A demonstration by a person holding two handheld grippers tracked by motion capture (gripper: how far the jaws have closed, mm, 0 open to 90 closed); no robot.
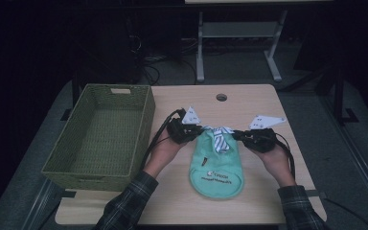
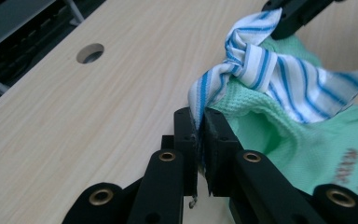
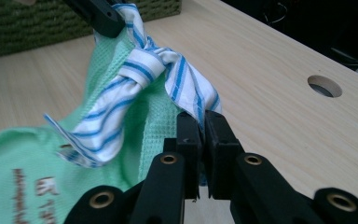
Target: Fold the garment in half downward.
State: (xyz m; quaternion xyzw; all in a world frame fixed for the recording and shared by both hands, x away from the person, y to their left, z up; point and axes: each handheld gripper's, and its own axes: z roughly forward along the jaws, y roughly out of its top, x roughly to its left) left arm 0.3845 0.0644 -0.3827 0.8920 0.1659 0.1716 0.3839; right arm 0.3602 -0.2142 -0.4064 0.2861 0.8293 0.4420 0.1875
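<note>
High view: left gripper and right gripper are each pinching the green garment shut at its striped collar. Soft, light cloth is sagging; collar corners are giving the surest hold.

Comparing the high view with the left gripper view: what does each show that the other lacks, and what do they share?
High view alone: the green woven basket, the person's plaid sleeves, and the whole green garment with its printed lower part on the table. Left gripper view alone: the left gripper seen close, its jaws shut on the striped collar. Shared: collar, garment, table hole and the right gripper.
</note>
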